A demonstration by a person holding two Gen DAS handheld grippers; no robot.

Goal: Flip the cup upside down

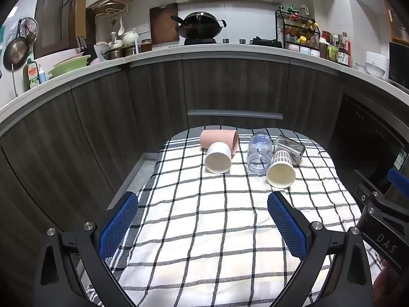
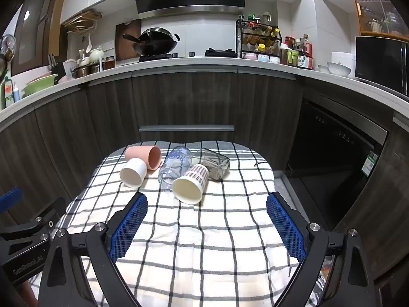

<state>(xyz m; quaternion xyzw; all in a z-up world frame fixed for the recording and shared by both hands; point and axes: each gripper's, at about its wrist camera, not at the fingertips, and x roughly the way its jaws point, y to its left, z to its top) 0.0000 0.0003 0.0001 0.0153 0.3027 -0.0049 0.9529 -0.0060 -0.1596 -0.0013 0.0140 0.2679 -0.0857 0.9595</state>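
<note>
Several cups lie on their sides at the far end of a checked cloth (image 1: pixel 204 217) (image 2: pixel 204 230): a pink cup (image 1: pixel 217 138) (image 2: pixel 140 154), a white cup (image 1: pixel 218 157) (image 2: pixel 133 172), a clear plastic cup (image 1: pixel 259 151) (image 2: pixel 176 165), a patterned paper cup (image 1: pixel 280 168) (image 2: pixel 190 185) and a smoky glass (image 1: pixel 290 147) (image 2: pixel 214 165). My left gripper (image 1: pixel 203 199) is open and empty, well short of the cups. My right gripper (image 2: pixel 207 202) is open and empty, just short of the paper cup.
Dark cabinet fronts (image 1: pixel 230 89) stand right behind the table. A counter above holds a wok (image 1: pixel 202 26), a spice rack (image 1: pixel 297 29) and bowls. A dark oven front (image 2: pixel 332 153) stands at the right. The right gripper's body (image 1: pixel 383 220) shows in the left wrist view.
</note>
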